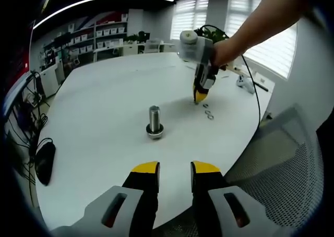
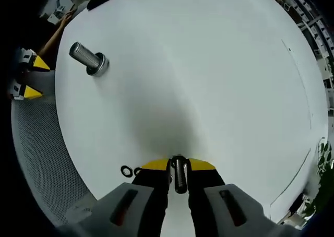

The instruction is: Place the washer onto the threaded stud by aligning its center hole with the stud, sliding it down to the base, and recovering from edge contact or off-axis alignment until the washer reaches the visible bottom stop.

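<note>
Yellow-tipped jaws of the left gripper (image 1: 175, 167) are rising from the bottom of the left gripper view, standing apart with nothing between them, hovering over the near edge of the white table (image 1: 104, 127). Ahead of them the threaded stud (image 1: 154, 121) is standing upright on its round base, near the middle of the table. Beyond it, the right gripper (image 1: 200, 97) is pointing tip-down at the tabletop, gripped by a person's hand (image 1: 225, 51), with two loose washers (image 1: 208, 113) lying just beside its tips.

From the right gripper view, the right gripper's jaws (image 2: 178, 166) are closing on a small dark metal piece, probably a washer (image 2: 179, 174) seen edge-on, though the angle is making that hard to confirm. Two dark rings are lying on the table just to the left of the jaws. Well apart, toward the upper left, the stud is showing with the left gripper's yellow tips beside it.
</note>
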{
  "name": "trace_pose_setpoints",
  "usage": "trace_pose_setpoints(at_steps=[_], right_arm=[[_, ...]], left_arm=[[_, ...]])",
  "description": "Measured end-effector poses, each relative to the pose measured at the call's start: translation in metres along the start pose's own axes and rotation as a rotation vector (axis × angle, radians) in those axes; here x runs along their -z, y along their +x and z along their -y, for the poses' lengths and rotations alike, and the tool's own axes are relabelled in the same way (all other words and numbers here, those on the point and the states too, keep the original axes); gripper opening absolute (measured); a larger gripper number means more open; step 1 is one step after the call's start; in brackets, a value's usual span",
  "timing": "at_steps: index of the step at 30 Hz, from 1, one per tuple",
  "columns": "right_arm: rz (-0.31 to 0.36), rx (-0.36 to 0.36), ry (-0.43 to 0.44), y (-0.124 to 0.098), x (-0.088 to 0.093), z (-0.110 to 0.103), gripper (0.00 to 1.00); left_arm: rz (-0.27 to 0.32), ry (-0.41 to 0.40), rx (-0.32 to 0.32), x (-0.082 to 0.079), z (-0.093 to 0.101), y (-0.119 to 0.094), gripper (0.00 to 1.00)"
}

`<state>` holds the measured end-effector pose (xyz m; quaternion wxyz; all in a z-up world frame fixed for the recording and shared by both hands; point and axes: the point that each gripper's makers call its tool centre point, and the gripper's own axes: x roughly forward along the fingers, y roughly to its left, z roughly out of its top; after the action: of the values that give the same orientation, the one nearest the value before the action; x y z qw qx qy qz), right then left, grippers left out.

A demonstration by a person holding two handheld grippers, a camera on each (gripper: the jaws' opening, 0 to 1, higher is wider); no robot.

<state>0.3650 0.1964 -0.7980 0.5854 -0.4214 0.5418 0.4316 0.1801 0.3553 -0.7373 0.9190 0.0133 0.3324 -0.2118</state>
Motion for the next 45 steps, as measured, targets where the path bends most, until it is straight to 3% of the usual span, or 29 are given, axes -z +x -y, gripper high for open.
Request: trace_pose_setpoints(at_steps=[12, 16, 24, 36, 45], right_arm=[[0.008, 0.008, 0.012, -0.002, 0.002, -0.001, 0.17], [0.039, 0.027, 0.025, -0.008, -0.002, 0.002, 0.22], [0.061, 0.032, 0.036, -0.015, 0.001, 0.001, 0.22], [0.148, 0.064, 0.069, -0.035, 0.003, 0.0, 0.22], [0.172, 0.083, 0.082, -0.045, 0.015, -0.002, 0.22]], left_arm=[[-0.001, 0.002, 0.009, 0.0, 0.001, -0.001, 0.22], [-0.003, 0.003, 0.01, 0.001, 0.002, -0.001, 0.21], [-0.008, 0.003, 0.019, 0.002, 0.003, 0.0, 0.21], [-0.016, 0.006, 0.019, 0.004, 0.003, 0.0, 0.22], [-0.017, 0.006, 0.018, 0.004, 0.003, -0.001, 0.22]])
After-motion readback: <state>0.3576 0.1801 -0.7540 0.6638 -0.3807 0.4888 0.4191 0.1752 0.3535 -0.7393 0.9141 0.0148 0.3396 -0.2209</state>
